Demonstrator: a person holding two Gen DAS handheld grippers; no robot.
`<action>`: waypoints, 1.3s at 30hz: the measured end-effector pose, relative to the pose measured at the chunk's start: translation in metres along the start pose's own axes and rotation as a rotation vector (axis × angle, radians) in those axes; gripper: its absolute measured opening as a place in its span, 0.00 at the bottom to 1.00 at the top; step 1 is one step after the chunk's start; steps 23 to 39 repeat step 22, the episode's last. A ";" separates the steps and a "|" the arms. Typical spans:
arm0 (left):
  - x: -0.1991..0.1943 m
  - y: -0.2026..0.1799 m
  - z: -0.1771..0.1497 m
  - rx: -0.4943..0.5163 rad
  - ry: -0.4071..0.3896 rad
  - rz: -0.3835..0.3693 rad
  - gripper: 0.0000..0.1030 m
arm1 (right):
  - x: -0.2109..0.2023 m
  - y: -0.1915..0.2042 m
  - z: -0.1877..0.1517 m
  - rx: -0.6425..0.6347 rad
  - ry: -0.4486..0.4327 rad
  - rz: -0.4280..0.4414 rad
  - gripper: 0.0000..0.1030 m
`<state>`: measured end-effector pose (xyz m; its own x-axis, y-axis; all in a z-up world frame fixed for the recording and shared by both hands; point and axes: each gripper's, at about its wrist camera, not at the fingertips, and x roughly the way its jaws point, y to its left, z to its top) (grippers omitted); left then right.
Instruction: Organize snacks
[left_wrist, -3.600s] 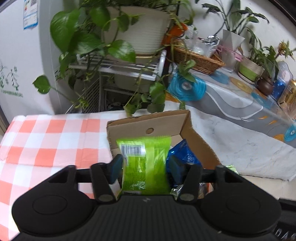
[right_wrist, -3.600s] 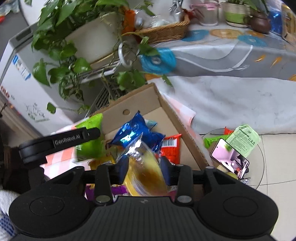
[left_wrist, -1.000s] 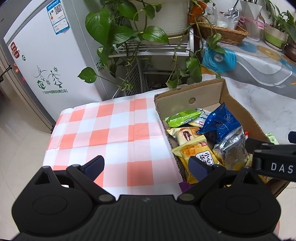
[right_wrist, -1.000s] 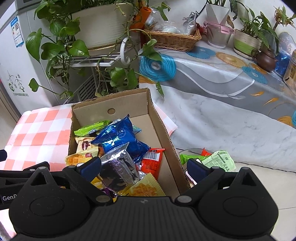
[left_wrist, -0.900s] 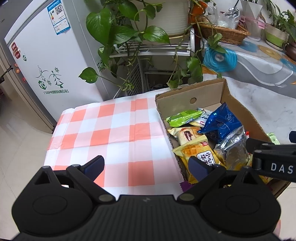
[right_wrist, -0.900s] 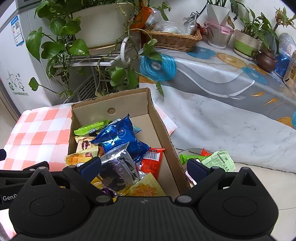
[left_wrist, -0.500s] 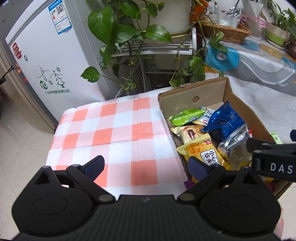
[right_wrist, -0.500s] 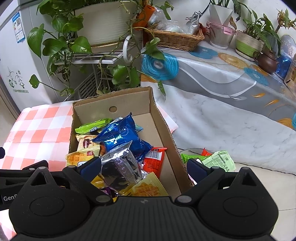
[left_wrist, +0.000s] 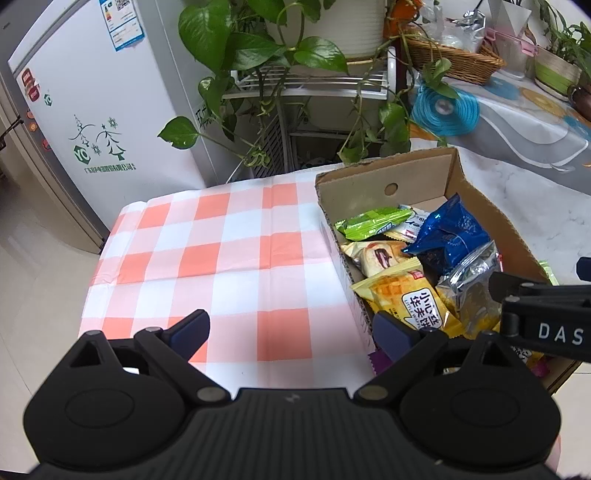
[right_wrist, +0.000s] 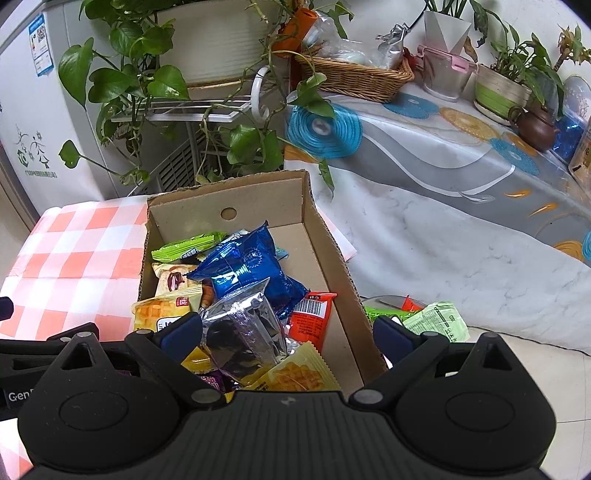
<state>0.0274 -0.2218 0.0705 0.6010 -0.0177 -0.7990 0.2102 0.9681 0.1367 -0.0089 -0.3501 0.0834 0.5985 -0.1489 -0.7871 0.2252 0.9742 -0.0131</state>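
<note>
A cardboard box (left_wrist: 354, 184) (right_wrist: 258, 199) stands on the checked table, filled with snack packets. Among them are a green packet (left_wrist: 373, 221) (right_wrist: 188, 245), a blue bag (left_wrist: 448, 232) (right_wrist: 243, 266), a silver bag (left_wrist: 469, 280) (right_wrist: 243, 325), a yellow waffle pack (left_wrist: 402, 295) and a red packet (right_wrist: 310, 317). My left gripper (left_wrist: 290, 321) hangs over the cloth left of the box. Its wide jaws are closing slightly, with nothing between them. My right gripper (right_wrist: 287, 325) is open above the box's near end and holds nothing.
The orange-and-white checked cloth (left_wrist: 221, 258) covers the low table. Behind it stand a white fridge (left_wrist: 92, 110) and a plant rack (left_wrist: 306, 81). On the right a draped table (right_wrist: 443, 184) carries a wicker basket (right_wrist: 354, 77). More packets (right_wrist: 436, 317) lie low beside the box.
Earlier both grippers held packets over the box; now both are open and the packets lie inside. Over the last second the views have barely shifted.
</note>
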 end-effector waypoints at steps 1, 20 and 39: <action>0.000 0.001 0.000 -0.001 0.001 -0.001 0.92 | 0.000 0.001 0.000 -0.004 0.001 0.000 0.98; 0.002 0.031 -0.016 -0.023 0.016 0.005 0.92 | 0.002 0.030 -0.004 -0.080 0.008 0.018 0.98; 0.000 0.038 -0.021 -0.029 0.017 0.011 0.92 | 0.001 0.037 -0.006 -0.099 0.005 0.027 0.98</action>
